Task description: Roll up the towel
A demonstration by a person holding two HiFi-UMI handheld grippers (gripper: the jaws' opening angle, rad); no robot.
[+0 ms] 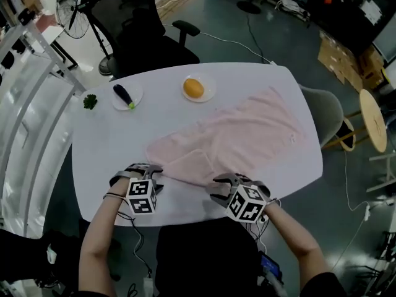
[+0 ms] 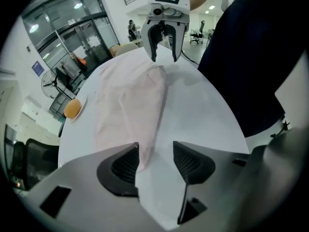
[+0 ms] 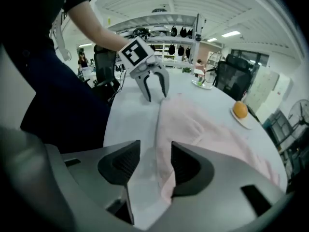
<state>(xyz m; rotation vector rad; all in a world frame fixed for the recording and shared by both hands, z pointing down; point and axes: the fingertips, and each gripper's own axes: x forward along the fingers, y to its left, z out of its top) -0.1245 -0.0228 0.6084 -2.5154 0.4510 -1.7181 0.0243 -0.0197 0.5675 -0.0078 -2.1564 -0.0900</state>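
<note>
Towel [image 1: 247, 135] partly folded on table [image 1: 99, 159]; left claw [image 1: 145, 171], right claw [image 1: 218, 187] open at near edge.

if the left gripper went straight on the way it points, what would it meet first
Most likely the near edge of the pink towel, just ahead of the open left gripper by one jaw; otherwise the bare table beside it.

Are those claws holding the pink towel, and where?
Neither holds it: left gripper and right gripper stand open, the towel with its near edge loose between their jaws.
</note>
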